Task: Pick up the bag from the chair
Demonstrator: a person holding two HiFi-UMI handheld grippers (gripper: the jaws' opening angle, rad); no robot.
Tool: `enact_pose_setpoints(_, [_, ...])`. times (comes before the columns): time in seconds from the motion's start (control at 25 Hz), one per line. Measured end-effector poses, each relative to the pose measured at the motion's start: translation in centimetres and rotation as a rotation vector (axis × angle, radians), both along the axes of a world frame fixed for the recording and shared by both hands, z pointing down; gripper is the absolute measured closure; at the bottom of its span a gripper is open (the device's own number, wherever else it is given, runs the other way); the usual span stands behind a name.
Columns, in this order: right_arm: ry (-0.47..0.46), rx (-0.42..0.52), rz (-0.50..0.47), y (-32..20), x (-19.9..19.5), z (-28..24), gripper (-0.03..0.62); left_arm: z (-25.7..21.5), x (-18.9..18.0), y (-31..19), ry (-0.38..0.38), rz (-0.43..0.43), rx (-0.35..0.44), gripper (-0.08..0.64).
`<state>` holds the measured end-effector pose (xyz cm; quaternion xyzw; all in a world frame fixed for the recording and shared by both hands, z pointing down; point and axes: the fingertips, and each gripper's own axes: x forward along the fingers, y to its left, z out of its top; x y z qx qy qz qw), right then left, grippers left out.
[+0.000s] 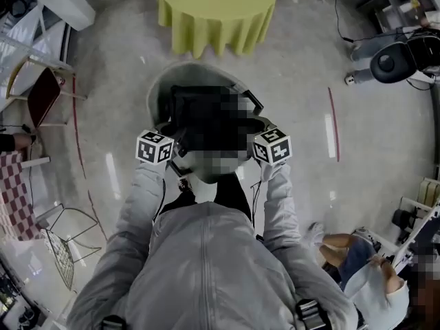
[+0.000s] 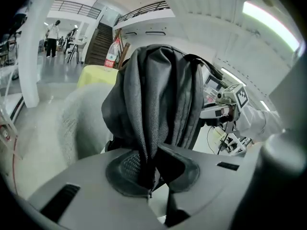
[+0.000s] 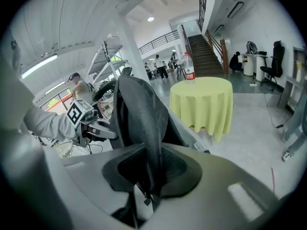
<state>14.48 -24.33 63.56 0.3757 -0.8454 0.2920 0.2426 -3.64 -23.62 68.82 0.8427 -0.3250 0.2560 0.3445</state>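
Beyond bag (image 2: 153,90), chair (image 2: 72,123) mostly hidden.

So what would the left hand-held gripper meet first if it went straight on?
The bag: its fabric is pinched between the jaws and fills the way ahead; what lies behind is hidden.

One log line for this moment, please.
left gripper jaws shut on bag | right gripper jaws shut on bag | bag at grey chair, lift-off unclear
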Motion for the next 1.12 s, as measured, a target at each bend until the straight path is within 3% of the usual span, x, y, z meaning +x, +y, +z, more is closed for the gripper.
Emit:
enact_pose_setpoints(0.36, [0.038, 0.208, 0.157, 4.2, 0.0, -9.6, 0.506, -9.5, 0.0, 1.7, 0.085, 0.089, 0.223, 0.518])
enact_pose_setpoints(0.6, [0.061, 0.356, 0.259, 6.7, -0.2, -15.9, 0.506, -16.4, -0.2, 2.5, 0.11, 0.103, 0.379, 0.52])
enact_pose_setpoints(0.84, [0.042, 0.429, 0.296, 8.6, -0.9, -20.2, 0.508, -21.8, -0.8, 3.1, 0.109, 0.125, 0.545, 0.52])
enact_pose_setpoints(1.12, [0.055, 0.542, 0.291, 11.6, -1.9, -25.6, 0.511, -26.9, -1.6, 5.5, 0.185, 0.15, 0.618, 0.52])
